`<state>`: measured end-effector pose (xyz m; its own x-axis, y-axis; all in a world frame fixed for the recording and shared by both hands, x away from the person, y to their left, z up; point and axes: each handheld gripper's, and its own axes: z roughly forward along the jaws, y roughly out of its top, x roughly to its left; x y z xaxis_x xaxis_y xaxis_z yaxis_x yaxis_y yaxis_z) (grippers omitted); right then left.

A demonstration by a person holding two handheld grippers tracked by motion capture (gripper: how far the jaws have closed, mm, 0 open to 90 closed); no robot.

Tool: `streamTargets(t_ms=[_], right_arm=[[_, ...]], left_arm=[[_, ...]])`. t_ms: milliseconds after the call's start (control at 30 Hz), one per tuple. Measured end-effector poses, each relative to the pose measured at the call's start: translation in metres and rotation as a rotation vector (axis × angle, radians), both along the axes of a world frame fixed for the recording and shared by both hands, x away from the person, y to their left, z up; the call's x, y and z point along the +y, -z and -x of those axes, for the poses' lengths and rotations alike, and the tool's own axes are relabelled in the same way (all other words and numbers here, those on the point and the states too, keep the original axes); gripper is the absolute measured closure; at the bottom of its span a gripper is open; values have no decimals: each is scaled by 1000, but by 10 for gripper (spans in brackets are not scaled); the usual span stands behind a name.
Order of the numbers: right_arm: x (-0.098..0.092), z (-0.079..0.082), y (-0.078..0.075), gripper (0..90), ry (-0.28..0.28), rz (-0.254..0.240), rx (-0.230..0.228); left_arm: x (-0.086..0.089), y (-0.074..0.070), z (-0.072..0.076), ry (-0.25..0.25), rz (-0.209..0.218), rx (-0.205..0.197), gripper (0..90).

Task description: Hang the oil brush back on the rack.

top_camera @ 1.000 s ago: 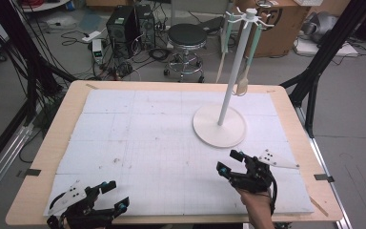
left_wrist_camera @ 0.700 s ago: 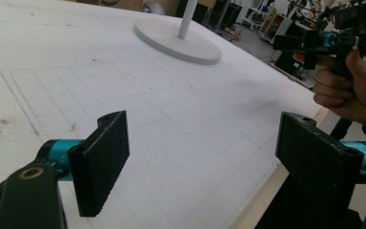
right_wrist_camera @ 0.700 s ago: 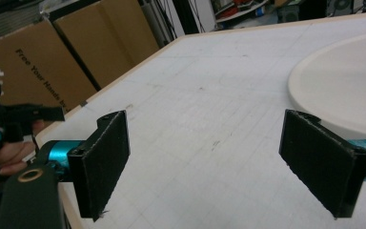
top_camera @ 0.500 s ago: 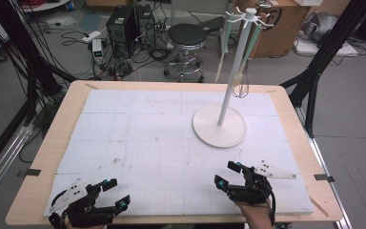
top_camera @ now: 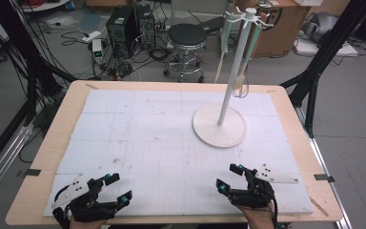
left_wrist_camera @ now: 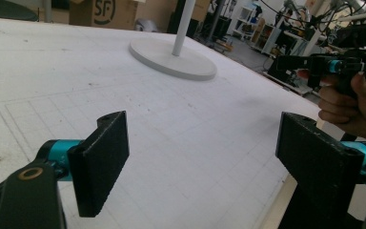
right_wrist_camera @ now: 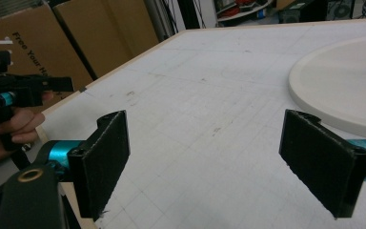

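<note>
We see the white stand (top_camera: pixel 221 125) in the upper right of the high view, its round base flat on the table (top_camera: pixel 38 157) and its pole upright, with long-handled utensils (top_camera: pixel 241 71) hanging from the hooks at the top; we cannot tell exactly what they are. Our right tongs (top_camera: pixel 229 177) sit at the lower right of the frame, near the base but apart from it, jaws spread wide and gripping nothing. In the right gripper view the rim of the base lies at the upper right, beyond the right jaw. Our left tongs (top_camera: pixel 116 186) rest at the lower left, well apart from the stand, likewise released and bare. In the left gripper view the base sits at the upper middle, with the other hand (left_wrist_camera: pixel 352 102) at the right edge.
</note>
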<state>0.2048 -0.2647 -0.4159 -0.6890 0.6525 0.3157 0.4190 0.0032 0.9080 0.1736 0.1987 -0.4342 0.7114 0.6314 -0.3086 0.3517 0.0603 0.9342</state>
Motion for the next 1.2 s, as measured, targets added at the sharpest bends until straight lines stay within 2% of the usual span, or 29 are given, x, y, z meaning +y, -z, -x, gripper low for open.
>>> streamTargets(t_ms=[200, 533, 1200], right_arm=[[-3, 2, 2, 166, 7, 13, -3], [-3, 3, 3, 166, 9, 16, -4], [-4, 2, 4, 166, 17, 14, -3]], left_arm=[[-5, 0, -4, 9, -15, -19, 191], [-3, -1, -4, 11, 0, -56, 191], [-5, -1, -5, 11, -4, -49, 191]])
